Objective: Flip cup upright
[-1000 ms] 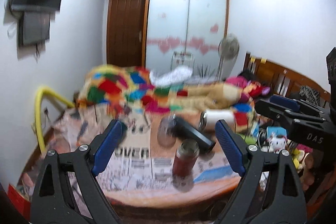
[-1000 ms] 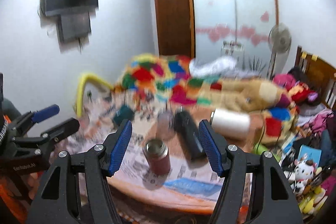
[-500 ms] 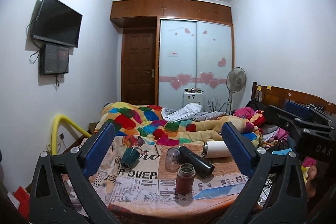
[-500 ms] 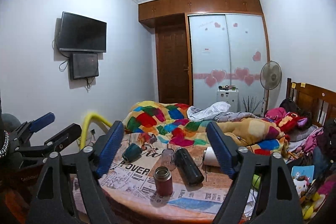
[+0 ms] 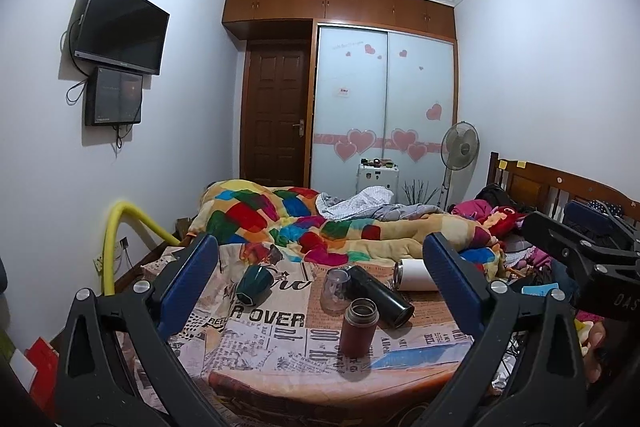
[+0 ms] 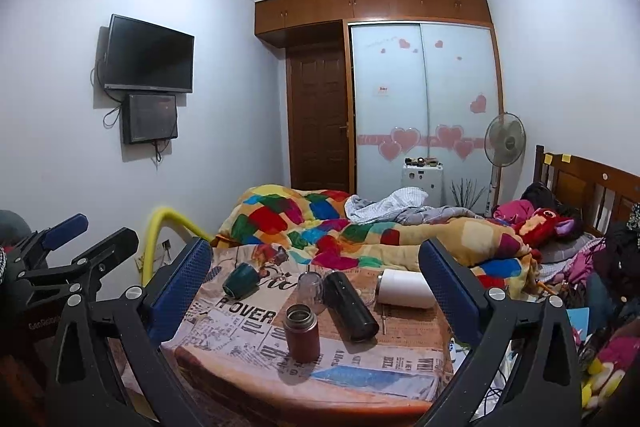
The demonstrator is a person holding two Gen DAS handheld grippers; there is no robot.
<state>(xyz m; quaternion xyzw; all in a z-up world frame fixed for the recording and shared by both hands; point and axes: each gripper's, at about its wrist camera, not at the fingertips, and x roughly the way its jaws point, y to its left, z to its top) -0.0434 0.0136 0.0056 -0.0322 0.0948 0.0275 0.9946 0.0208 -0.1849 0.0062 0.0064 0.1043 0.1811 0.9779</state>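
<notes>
A dark green cup lies tipped on its side at the far left of a newspaper-print table; it also shows in the right wrist view. A red-brown flask stands upright near the front; in the right wrist view it stands at the centre. A black flask and a white flask lie on their sides. A clear glass stands by them. My left gripper and right gripper are both open and empty, held back from the table.
A bed with a bright patchwork quilt lies behind the table. A yellow tube curves at the left wall. The right gripper's body sits at the right of the left wrist view. Clutter and toys fill the right side.
Both grippers have pulled up and back from the table, so the table objects look smaller and lower. The blur is gone. No object on the table has moved.
</notes>
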